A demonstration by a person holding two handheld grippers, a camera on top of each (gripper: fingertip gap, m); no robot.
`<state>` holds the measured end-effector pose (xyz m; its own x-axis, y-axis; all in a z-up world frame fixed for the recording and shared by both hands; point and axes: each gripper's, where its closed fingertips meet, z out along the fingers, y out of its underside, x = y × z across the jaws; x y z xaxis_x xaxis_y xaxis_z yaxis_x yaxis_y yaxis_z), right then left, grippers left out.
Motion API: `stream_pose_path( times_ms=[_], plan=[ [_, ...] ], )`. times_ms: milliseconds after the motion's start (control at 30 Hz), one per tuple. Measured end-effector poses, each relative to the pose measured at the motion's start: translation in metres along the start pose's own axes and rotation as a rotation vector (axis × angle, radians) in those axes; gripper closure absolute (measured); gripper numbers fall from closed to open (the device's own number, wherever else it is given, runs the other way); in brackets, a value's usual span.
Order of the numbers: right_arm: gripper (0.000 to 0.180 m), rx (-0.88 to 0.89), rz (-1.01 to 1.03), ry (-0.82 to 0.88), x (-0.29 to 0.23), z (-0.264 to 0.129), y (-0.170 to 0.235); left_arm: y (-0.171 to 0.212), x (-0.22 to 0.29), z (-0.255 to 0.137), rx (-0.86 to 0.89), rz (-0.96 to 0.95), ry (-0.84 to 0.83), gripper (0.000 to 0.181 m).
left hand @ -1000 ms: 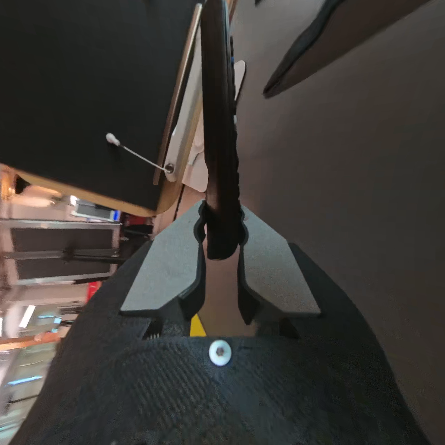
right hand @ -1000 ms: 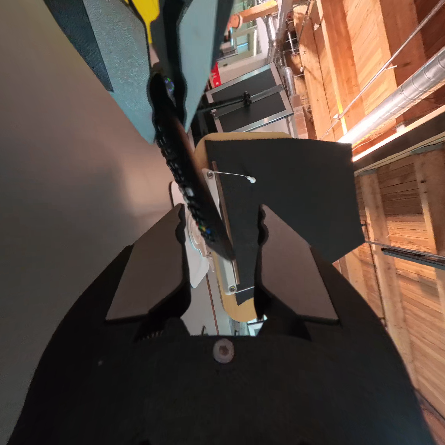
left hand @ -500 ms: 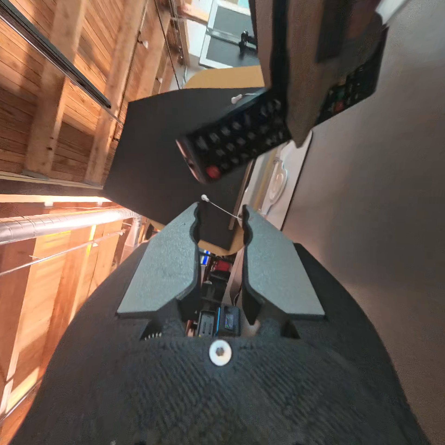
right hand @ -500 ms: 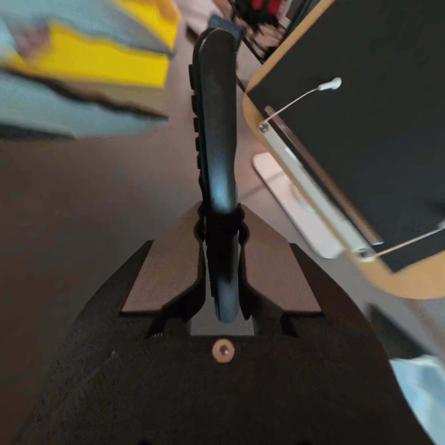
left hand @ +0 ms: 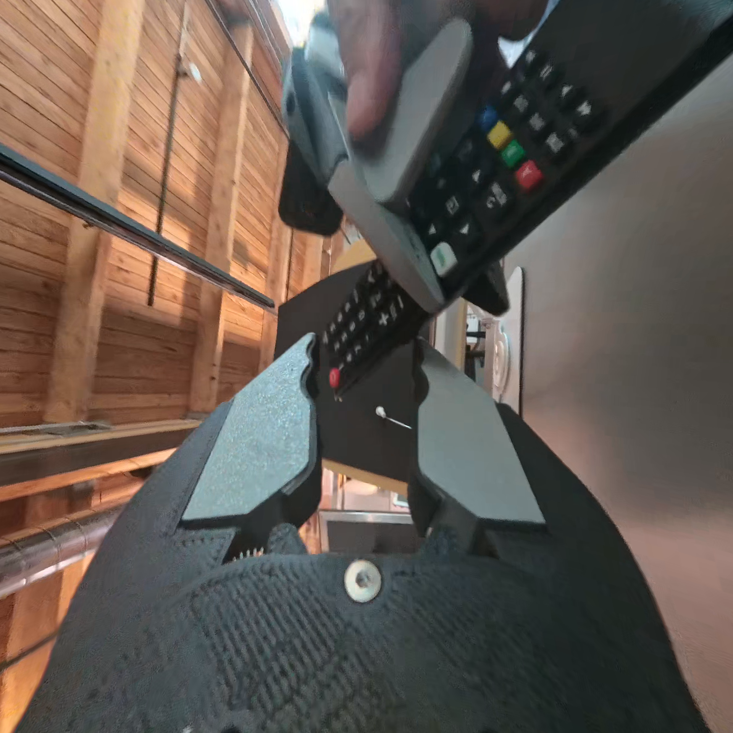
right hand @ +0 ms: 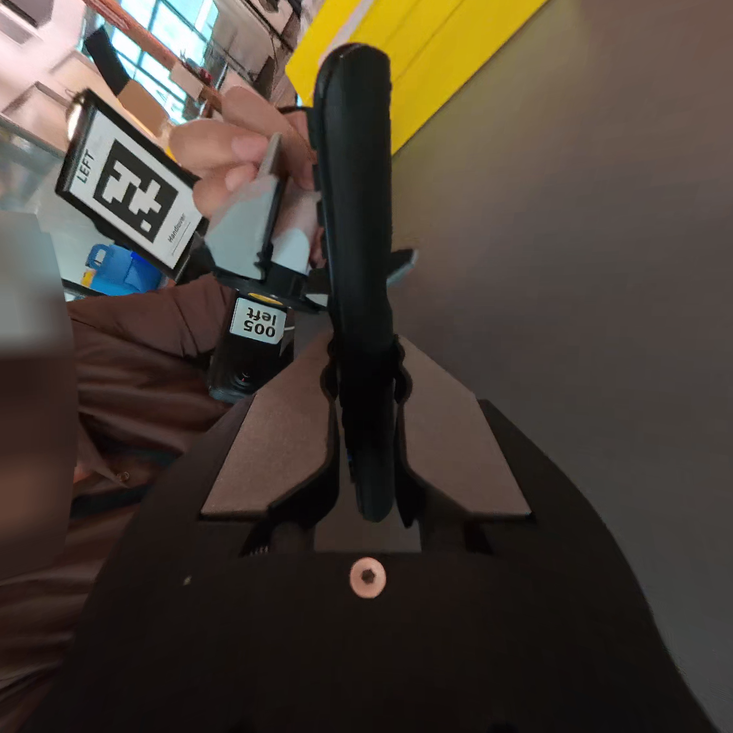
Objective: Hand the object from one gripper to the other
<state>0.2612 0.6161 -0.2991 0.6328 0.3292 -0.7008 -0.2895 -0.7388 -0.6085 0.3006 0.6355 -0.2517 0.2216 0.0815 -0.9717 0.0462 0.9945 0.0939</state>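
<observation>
I use the remote control (right hand: 357,277) as my landmark and work outward from it. Closest in, my right gripper (right hand: 365,373) is pinching the remote's lower part edge-on, both pads pressed on its sides, so the object hangs in the air in that grip. A second ago the left gripper was the one clamped on it and the right stood spread around its tip; half a second ago the right had closed and the left had let go. I judge the handover itself done, and what is left is only to part the two tools.

In the left wrist view, my left gripper (left hand: 365,357) stands spread with nothing between the pads; the remote's button end (left hand: 365,337) pokes toward the gap but touches neither pad, as far as I can tell. Above it, the right gripper's grey fingers (left hand: 396,246) cover the remote's middle, and a hand (left hand: 369,67) is blurred at the top edge.

Behind the remote lies a black board (left hand: 357,440) with a white-tipped pin (left hand: 381,411), partly hidden by my own pads. In the right wrist view the left tool's marker plate (right hand: 131,198) sits left of the remote, and motion blur smears everything beyond.
</observation>
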Motion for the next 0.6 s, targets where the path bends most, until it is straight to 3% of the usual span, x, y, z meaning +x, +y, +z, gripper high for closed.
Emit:
stream_pose_path(
  times_ms=[67, 200, 300, 433, 533, 600],
  plan=[
    [0.157, -0.038, 0.021, -0.049, -0.005, 0.006, 0.007, -0.007, 0.008, -0.001, 0.025, 0.02, 0.03, 0.134],
    [0.154, -0.007, -0.03, -0.108, -0.017, 0.004, 0.0, -0.009, 0.011, -0.002, 0.015, -0.061, 0.102, 0.148],
    [0.124, 0.211, -0.125, -0.1, -0.027, -0.024, -0.037, 0.003, 0.008, -0.002, 0.016, -0.387, 0.191, 0.155],
    [0.116, 0.517, -0.316, -0.07, -0.045, -0.073, -0.074, 0.019, 0.002, -0.004, 0.077, -0.967, 0.326, 0.162],
    [0.106, 0.572, -0.424, -0.108, -0.062, -0.076, -0.078, 0.011, -0.004, -0.007, 0.192, -1.354, 0.472, 0.163],
    [0.098, 0.508, -0.487, -0.032, -0.057, -0.058, -0.073, 0.0, -0.009, -0.01, 0.269, -1.446, 0.534, 0.164]
  ],
)
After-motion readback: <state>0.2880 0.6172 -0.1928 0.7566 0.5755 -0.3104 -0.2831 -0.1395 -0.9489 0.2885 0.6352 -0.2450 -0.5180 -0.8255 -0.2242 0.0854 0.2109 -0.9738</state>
